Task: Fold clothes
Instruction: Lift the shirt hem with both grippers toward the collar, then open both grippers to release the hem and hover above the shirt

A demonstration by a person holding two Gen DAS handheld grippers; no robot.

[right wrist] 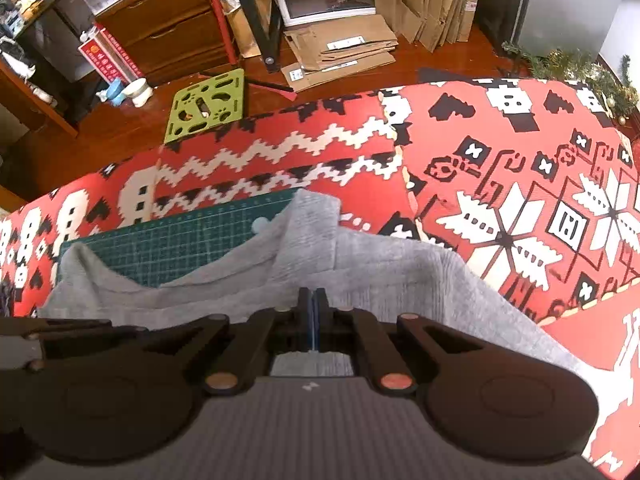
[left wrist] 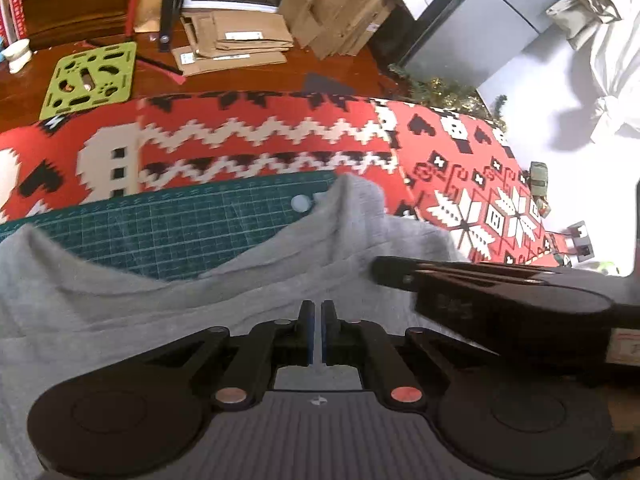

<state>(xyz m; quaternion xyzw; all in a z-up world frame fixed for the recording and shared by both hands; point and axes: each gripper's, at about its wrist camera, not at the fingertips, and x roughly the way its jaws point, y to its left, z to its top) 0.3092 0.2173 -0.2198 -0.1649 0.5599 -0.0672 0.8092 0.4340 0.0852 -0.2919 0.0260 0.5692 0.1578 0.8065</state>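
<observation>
A grey knit garment (left wrist: 160,312) lies partly on a green cutting mat (left wrist: 160,224), which sits on a red patterned blanket (left wrist: 260,140). My left gripper (left wrist: 318,312) is shut on the garment's near edge, with cloth showing in the thin slit between its blue pads. Close on its right, my right gripper (left wrist: 384,271) shows from the side over the same edge. In the right wrist view my right gripper (right wrist: 313,300) is shut on the grey garment (right wrist: 400,264), pads together. The cloth rises from the mat (right wrist: 180,240) toward both grippers, and one narrow part reaches toward the mat's far corner.
The blanket (right wrist: 480,160) covers a raised surface that drops off at the far edge. On the wooden floor beyond lie a green perforated board (right wrist: 206,104), flattened cardboard (right wrist: 340,48) and pet bowls (right wrist: 136,90). A wooden drawer unit (right wrist: 168,28) stands behind them, and a fir garland (right wrist: 580,68) lies at the right.
</observation>
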